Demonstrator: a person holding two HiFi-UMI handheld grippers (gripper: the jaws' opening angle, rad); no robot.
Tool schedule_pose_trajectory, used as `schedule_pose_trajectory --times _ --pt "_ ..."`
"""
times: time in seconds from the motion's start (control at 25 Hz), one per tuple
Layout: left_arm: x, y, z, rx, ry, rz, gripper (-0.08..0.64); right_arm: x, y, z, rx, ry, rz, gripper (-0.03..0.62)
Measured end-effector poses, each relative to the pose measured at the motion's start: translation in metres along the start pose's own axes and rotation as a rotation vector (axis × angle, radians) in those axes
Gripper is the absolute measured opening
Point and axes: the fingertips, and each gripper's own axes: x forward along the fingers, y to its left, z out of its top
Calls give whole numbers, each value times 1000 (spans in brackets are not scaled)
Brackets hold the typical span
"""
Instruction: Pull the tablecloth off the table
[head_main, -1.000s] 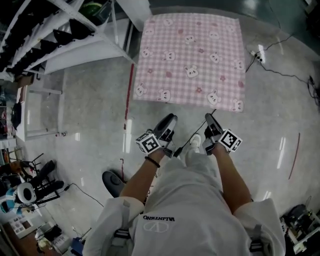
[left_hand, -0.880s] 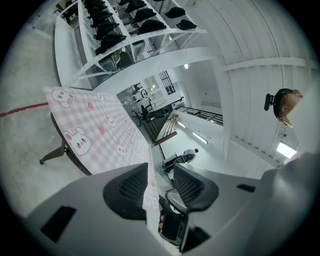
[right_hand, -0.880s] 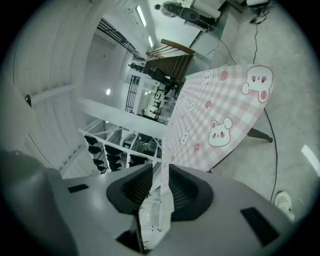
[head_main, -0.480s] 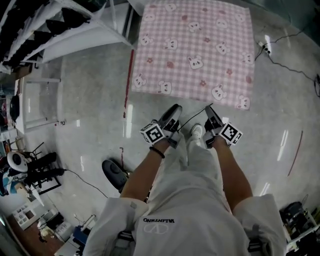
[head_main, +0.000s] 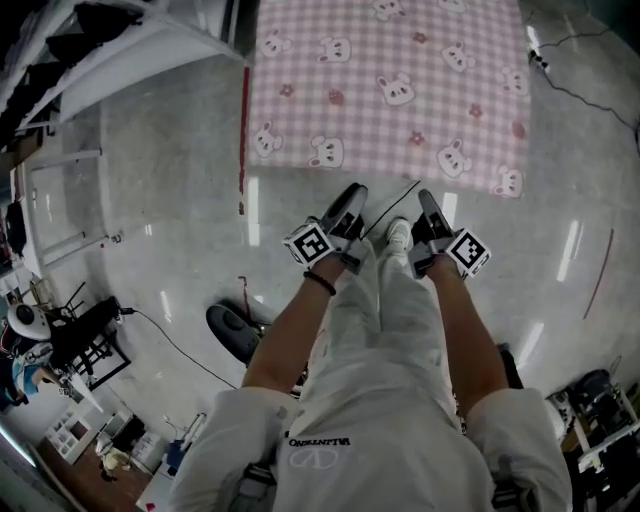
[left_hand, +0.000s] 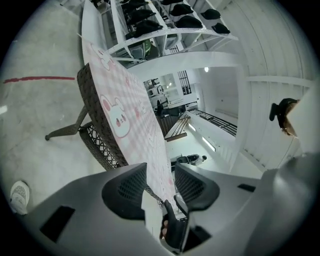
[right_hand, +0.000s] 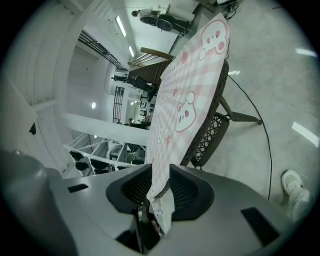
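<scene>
Tablecloth (head_main: 390, 90): pink checked fabric with a rabbit print, spread over the table at the top centre of the head view. Its near edge faces the person, and both grippers meet it there.

Left gripper (head_main: 350, 200): positioned at the near edge, toward the left corner. In the left gripper view, the fabric (left_hand: 120, 107) runs from the table top straight down between the two jaws (left_hand: 160, 175). The jaws are clamped on the cloth edge, with a strip of fabric passing behind them.

Right gripper (head_main: 428, 200): positioned at the near edge, toward the right corner. In the right gripper view, the cloth (right_hand: 187, 100) runs edge-on from the table into the jaws (right_hand: 159, 182), which are closed on it. A short fold of fabric sits behind the pads.

Table (left_hand: 97, 142): brown woven rim, exposed below the cloth in both gripper views (right_hand: 212, 132), standing on splayed legs.

Surroundings: polished floor (head_main: 160, 200) with a red line (head_main: 243, 120) beside the table's left edge. White shelving (head_main: 120, 50) stands at the upper left. A black cable (head_main: 395, 197) lies between the two grippers.
</scene>
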Motion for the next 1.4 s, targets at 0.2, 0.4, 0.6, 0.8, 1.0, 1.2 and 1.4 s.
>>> schedule_pose_trajectory --times 0.2,0.4,0.6,0.8,1.0,1.2,1.4 --pt "3 20 0 9 26 -16 160 9 -2 -4 5 -29 29 124" --pt "14 46 -3 -70 3 -5 160 21 -24 -2 46 -81 24 129" --pt "25 57 2 -90 -21 -33 160 27 -35 0 81 -119 44 135" --pt "28 61 2 -106 -28 -56 160 26 -42 0 99 -142 46 138" --pt "32 60 5 -136 -49 -97 159 32 -37 8 83 -169 83 138" --pt "37 59 8 -137 -69 -125 135 38 -35 16 103 -209 112 137" --pt "41 56 13 -125 -97 -143 49 40 -32 21 103 -230 128 101"
